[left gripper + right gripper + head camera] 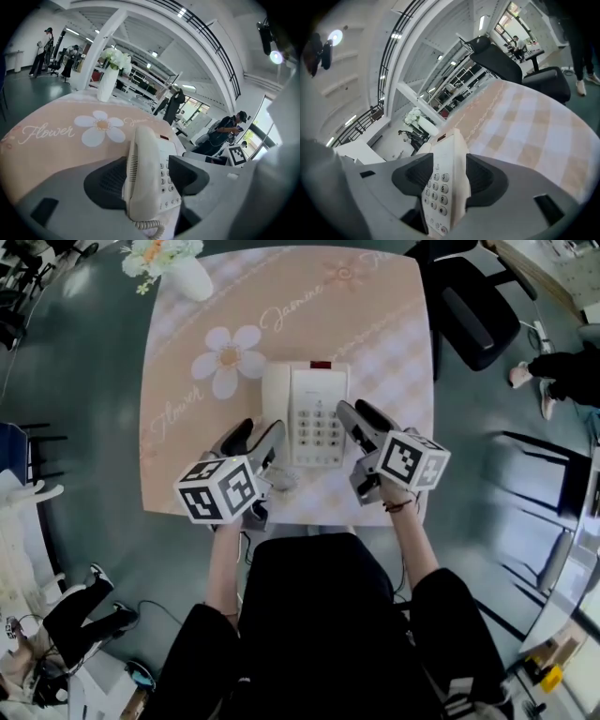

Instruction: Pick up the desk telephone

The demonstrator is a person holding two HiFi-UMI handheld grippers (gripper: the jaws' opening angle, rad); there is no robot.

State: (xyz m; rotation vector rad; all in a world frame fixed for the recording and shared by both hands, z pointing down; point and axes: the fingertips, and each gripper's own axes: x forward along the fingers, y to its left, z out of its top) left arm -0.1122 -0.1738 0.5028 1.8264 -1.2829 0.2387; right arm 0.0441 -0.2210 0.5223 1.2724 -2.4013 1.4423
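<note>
A cream desk telephone (305,413) lies flat on the pink flower-print table (384,324), with its handset on the left side and its keypad on the right. My left gripper (260,432) straddles the near left corner. In the left gripper view the handset (140,173) stands between the open jaws (147,177), and a gap shows on the keypad side. My right gripper (354,411) sits at the phone's near right edge. The right gripper view has the keypad edge (440,187) between its open jaws (450,176). The coiled cord (150,228) hangs at the near end.
A white vase of flowers (183,273) stands at the table's far left corner. A black office chair (473,310) is beyond the right edge. People stand and sit around the room (225,133). The table's near edge lies just behind both grippers.
</note>
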